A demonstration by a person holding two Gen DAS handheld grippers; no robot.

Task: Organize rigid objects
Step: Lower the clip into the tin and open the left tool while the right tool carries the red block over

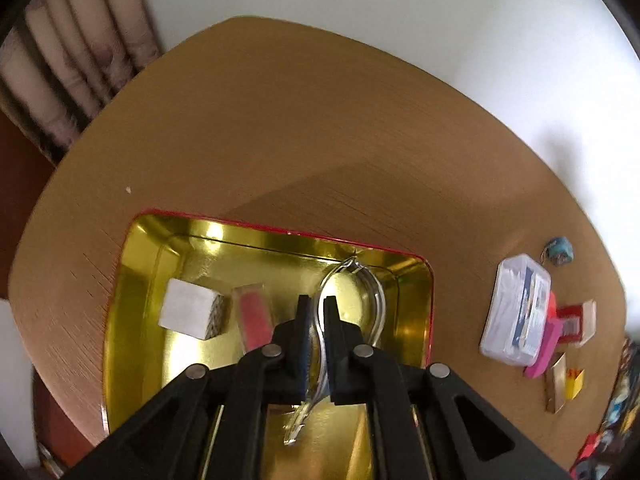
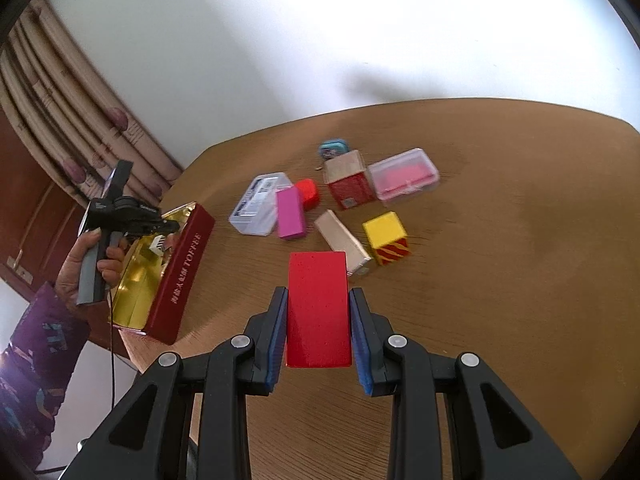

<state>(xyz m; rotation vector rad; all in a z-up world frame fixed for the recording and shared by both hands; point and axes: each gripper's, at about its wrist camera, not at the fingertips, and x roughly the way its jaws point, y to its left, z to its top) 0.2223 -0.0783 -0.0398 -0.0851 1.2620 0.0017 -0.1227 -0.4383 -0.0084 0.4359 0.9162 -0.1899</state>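
The left tool (image 1: 318, 312) pinches a clear plastic spoon (image 1: 352, 300) over the gold-lined red tin (image 1: 120, 280); the right tool (image 2: 319, 308) pinches a flat red rectangular block (image 2: 318, 312) above the brown wooden surface (image 2: 500, 280).

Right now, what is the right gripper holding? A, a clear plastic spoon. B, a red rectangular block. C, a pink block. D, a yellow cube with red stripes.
B: in the right wrist view the right gripper is closed on the red rectangular block, its blue pads pressed against both long sides, held above the wooden table.
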